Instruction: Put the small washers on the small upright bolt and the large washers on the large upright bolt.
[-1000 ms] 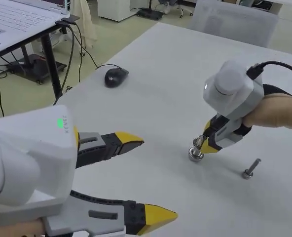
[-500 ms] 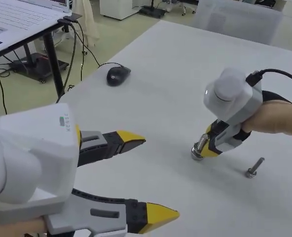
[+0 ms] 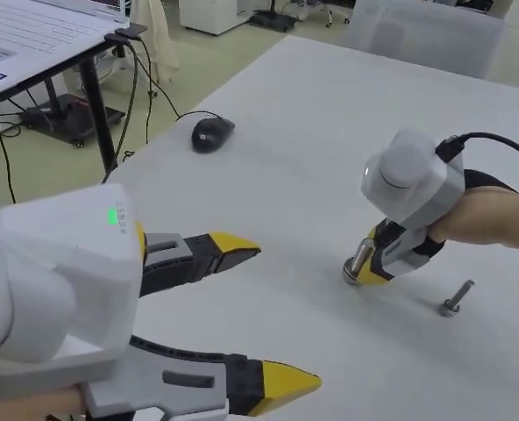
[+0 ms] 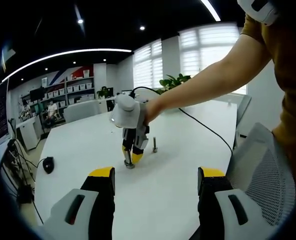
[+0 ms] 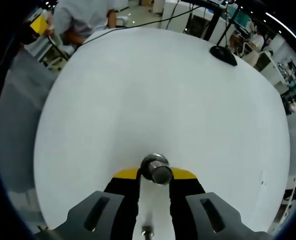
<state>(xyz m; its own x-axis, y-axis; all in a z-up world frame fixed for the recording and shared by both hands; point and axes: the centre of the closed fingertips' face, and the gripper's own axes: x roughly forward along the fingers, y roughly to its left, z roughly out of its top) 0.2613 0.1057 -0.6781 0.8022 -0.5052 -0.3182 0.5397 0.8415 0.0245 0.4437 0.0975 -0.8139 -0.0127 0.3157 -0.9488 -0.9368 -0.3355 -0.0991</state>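
The large bolt [image 3: 359, 260] stands on the white table [image 3: 295, 132], leaning a little, with washers around its base. My right gripper [image 3: 371, 266] is shut on its threaded shaft; in the right gripper view the yellow fingertips [image 5: 126, 174] press the large bolt [image 5: 157, 170] from both sides. The small bolt [image 3: 453, 300] stands upright to the right of it, apart from both grippers. My left gripper [image 3: 266, 316] hovers open and holding nothing at the near left. The left gripper view has the right gripper [image 4: 132, 148], the large bolt [image 4: 129, 162] and the small bolt [image 4: 154, 145] ahead.
A black mouse [image 3: 211, 133] with its cable lies near the table's far left edge. A laptop [image 3: 31, 35] sits on a stand beyond that edge. A grey chair [image 3: 417, 35] stands at the far side. A person [image 5: 83, 20] sits past the table.
The right gripper has slid onto the large bolt, which now sits between its jaws and leans slightly. The left gripper has stayed open in place.
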